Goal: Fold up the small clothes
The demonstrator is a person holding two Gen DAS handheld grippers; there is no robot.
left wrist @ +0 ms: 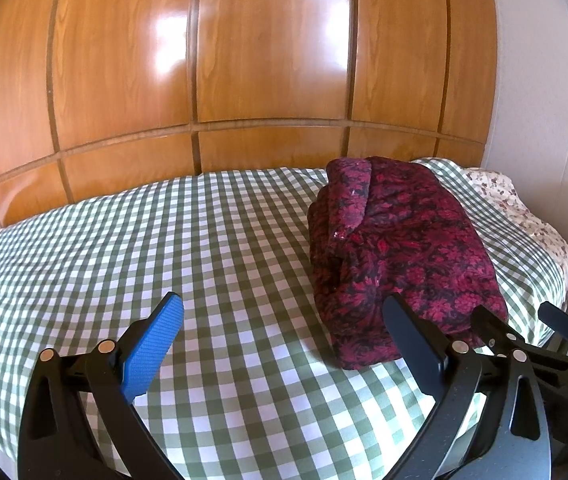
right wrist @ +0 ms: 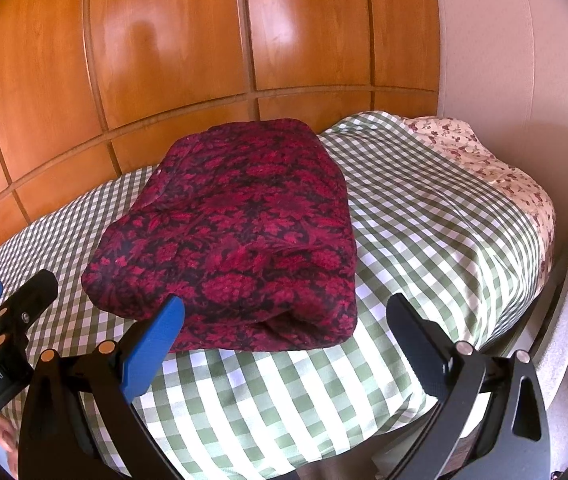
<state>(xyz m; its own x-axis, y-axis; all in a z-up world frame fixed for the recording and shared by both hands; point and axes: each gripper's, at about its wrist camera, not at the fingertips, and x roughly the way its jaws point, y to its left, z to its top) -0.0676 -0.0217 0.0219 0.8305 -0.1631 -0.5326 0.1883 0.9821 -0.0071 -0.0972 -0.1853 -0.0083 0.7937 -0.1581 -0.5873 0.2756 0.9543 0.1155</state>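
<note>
lying folded, garment (right wrist: 240, 232) w/ bed (right wrist: 424, 216) edge nearby.

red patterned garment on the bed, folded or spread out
Folded. The dark red floral-patterned garment sits as a compact, thick bundle on the green-and-white checked bedcover, with stacked layers showing at its near edge. Neither gripper touches it.

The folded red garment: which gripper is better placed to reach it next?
Right, probably. The right gripper, open, faces the red garment directly. The left gripper, also open, points at bare checked bedcover, the garment off to its right.
</note>
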